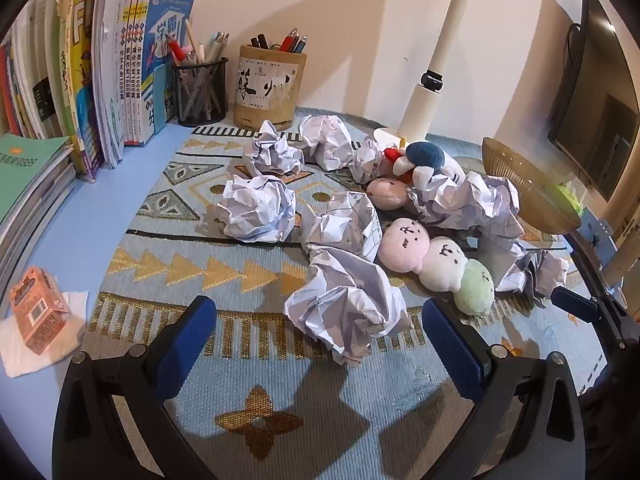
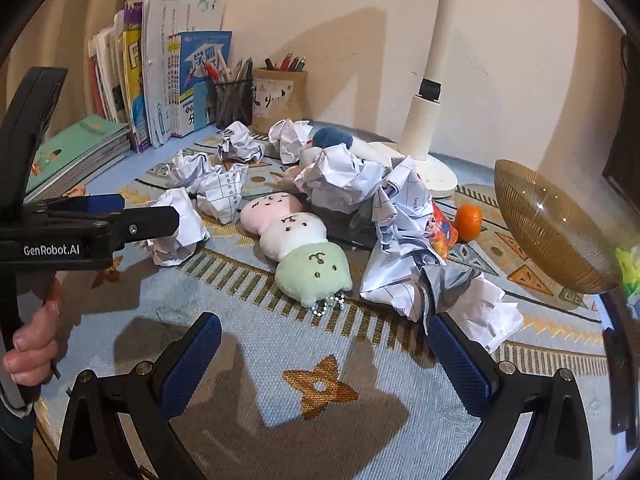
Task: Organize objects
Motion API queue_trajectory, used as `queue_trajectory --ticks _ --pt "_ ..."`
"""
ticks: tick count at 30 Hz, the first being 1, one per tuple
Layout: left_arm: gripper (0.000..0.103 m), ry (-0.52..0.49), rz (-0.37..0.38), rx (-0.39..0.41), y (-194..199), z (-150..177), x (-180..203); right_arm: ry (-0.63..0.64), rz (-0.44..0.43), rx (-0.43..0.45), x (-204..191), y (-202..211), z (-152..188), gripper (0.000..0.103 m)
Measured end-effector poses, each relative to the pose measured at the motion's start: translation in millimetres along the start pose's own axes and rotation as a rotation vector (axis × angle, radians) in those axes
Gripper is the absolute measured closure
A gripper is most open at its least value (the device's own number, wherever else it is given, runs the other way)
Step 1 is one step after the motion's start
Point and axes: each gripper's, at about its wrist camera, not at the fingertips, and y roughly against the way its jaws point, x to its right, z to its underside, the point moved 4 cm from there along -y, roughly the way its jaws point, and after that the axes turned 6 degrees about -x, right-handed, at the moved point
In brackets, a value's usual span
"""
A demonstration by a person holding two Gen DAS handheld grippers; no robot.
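at far left the upright books point(image 1: 120, 68) carry chinese spines, one reading "1000篇", another yellow one a large "f"; a pink carton point(image 1: 38, 314) lies on a tissue point(image 1: 24, 352); next stand a black mesh pen cup point(image 1: 199, 90) and a brown pen pot point(image 1: 270, 86) with brushed characters; crumpled paper balls point(image 1: 256, 208) lie scattered over the patterned mat point(image 1: 192, 268); the left gripper point(image 1: 318, 344), marked "genrobot.ai" in the right wrist view, hangs spread with one paper ball point(image 1: 346, 312) between its fingers, untouched; a three-ball plush point(image 2: 296, 240) lies mid-mat; the right gripper point(image 2: 324, 364) is spread, holding nothing; an orange point(image 2: 468, 222) and an amber bowl point(image 2: 552, 232) sit rightmost.
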Motion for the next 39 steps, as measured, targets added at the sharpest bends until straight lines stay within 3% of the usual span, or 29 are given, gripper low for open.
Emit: queue_trajectory --ticks 4,6,9,12,14,17,19,24,25,27,29,30,34,39 --pt "0.001 0.007 0.01 -0.032 -4 -1 0 -0.013 -0.018 0.0 1 0 -1 0.0" --pt "0.001 0.0 0.051 -0.064 -8 -3 2 -0.02 -0.019 0.023 1 4 -1 0.0" --pt "0.001 -0.014 0.03 -0.062 -10 -6 5 -0.01 -0.082 0.033 -1 8 -4 0.001" --pt "0.005 0.001 0.089 -0.068 -13 -10 8 -0.008 -0.172 -0.021 -6 4 -14 0.017" --pt "0.013 0.003 0.147 -0.077 -15 -11 11 0.02 -0.164 -0.051 -11 0 -23 0.018" --pt "0.031 -0.029 0.092 -0.115 -23 -4 15 0.062 -0.144 -0.091 -12 -18 -36 0.023" --pt "0.031 -0.025 0.102 -0.104 -22 -4 15 0.053 -0.126 -0.126 -5 -35 -42 0.033" --pt "0.032 0.008 0.112 -0.092 -22 -6 10 0.008 -0.168 -0.191 -1 -71 -51 0.035" --pt "0.044 0.01 0.12 -0.092 -22 -6 10 0.002 -0.181 -0.204 -3 -77 -50 0.034" --pt "0.049 0.011 0.132 -0.088 -22 -6 10 -0.003 -0.165 -0.201 -5 -83 -50 0.035" --pt "0.051 0.009 0.128 -0.065 -18 -5 10 0.013 -0.154 -0.174 -8 -76 -49 0.054" --pt "0.051 0.005 0.137 -0.038 -13 -5 10 0.017 -0.178 -0.17 -8 -74 -49 0.056" --pt "0.051 -0.021 0.16 0.055 6 -3 14 -0.008 -0.237 -0.136 -9 -51 -38 0.056" --pt "0.051 -0.064 0.121 0.079 9 -3 21 -0.152 -0.319 -0.019 19 11 -18 0.056"
